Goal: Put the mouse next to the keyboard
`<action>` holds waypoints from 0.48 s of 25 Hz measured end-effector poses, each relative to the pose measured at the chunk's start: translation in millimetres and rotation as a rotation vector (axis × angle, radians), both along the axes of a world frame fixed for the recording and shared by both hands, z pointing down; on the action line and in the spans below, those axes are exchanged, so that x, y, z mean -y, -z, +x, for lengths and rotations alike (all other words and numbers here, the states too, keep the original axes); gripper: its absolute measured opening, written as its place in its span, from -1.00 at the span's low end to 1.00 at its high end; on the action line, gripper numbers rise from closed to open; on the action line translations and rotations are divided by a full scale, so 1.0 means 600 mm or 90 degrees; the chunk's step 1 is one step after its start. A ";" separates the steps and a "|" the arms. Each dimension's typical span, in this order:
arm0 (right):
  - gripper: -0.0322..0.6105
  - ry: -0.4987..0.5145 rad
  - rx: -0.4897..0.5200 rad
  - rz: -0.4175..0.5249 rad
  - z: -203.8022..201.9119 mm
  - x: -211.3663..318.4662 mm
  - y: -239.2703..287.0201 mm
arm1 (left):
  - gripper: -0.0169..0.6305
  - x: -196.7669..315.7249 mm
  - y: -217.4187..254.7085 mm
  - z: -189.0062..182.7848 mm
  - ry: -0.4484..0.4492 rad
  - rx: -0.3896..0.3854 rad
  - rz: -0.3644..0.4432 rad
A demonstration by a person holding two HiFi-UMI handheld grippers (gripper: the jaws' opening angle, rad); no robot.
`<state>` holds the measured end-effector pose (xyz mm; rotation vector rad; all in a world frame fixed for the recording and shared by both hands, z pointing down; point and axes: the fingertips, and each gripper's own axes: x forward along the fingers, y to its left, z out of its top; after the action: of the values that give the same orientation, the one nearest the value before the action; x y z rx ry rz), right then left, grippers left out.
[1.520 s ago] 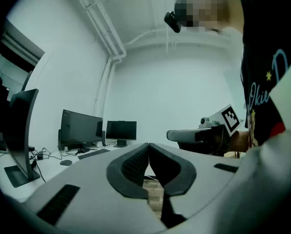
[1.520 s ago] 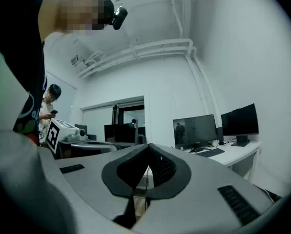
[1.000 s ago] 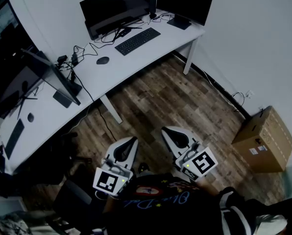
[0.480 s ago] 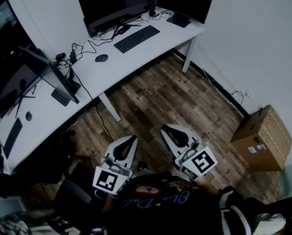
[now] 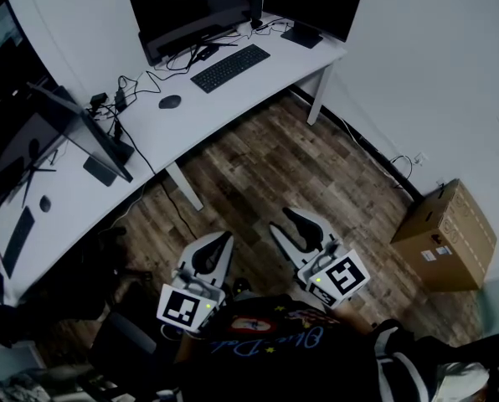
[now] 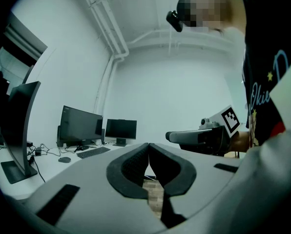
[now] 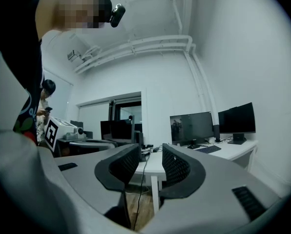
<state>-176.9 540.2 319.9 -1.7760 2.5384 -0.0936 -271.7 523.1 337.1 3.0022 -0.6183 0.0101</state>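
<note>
We hold the left gripper (image 6: pixel 149 144) level with its jaws pressed together at the tips, and nothing sits between them. The right gripper (image 7: pixel 150 147) has just been opening. Its jaws now stand partly apart with only air in the gap (through it we see a desk leg and a hanging cable, both far off). In the head view both grippers sit low in front of us, side by side over the wood floor (image 5: pixel 266 170), the left at 7 o'clock of the right.

The mouse (image 5: pixel 170 101) lies on the white desk (image 5: pixel 191 128), well apart from both grippers, at about 11 o'clock from them. It rests alone on bare desktop. The keyboard (image 5: pixel 230 68) lies further along the same desk at about 2 o'clock from the mouse, with a clear stretch of desktop between the two. Loose cables (image 5: pixel 132 86) trail at 9 o'clock of the mouse.

Two dark monitors (image 5: pixel 191 7) stand behind the keyboard, at its 12 o'clock. A cardboard box (image 5: pixel 444 237) sits on the floor against the wall, at 3 o'clock of the right gripper.
</note>
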 end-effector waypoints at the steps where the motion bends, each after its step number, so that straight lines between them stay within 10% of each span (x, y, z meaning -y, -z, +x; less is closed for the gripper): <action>1: -0.53 -0.002 0.000 0.000 0.001 0.003 0.000 | -0.94 0.003 0.000 0.000 -0.002 -0.001 0.000; 12: -0.44 -0.006 -0.001 0.006 -0.019 0.049 0.000 | -0.94 0.054 -0.003 -0.012 -0.017 -0.009 0.008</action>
<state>-188.0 511.0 320.0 -1.7840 2.5273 -0.0800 -279.1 490.7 339.0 3.0197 -0.5789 -0.0145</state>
